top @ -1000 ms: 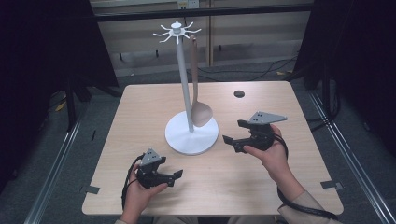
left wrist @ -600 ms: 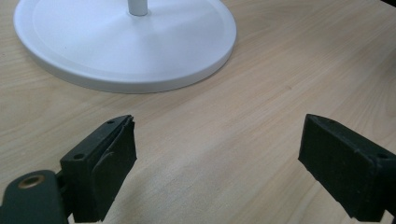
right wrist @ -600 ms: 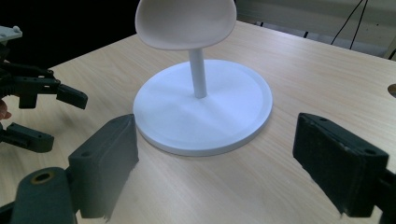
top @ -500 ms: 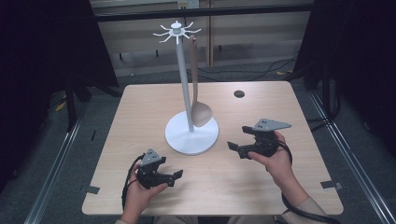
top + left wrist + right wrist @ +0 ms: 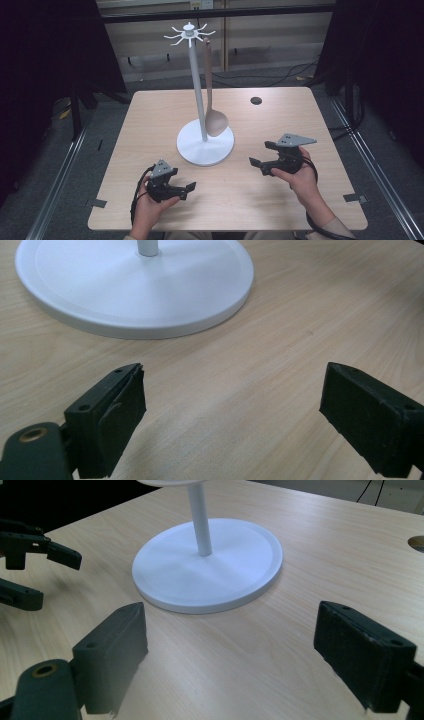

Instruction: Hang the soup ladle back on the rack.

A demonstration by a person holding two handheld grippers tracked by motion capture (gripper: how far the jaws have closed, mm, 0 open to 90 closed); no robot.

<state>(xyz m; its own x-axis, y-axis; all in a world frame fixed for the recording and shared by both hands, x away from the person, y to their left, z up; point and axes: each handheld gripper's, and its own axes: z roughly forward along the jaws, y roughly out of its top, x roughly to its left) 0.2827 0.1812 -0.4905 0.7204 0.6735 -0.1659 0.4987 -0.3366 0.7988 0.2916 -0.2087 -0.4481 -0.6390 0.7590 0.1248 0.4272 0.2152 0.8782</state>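
A brown spoon point(image 5: 212, 95) hangs upright from the white stand point(image 5: 200, 107) at frame centre, bowl down above the base. The left claw point(image 5: 185, 190) at lower left and right claw point(image 5: 259, 155) at lower right gape wide over the bench point(image 5: 320, 125), empty.

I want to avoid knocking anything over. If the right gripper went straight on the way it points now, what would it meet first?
Probably the white stand's round base. It lies just beyond the open jaws of the right gripper, with bare table between. The hanging spoon sits farther back; exact depth is unclear.
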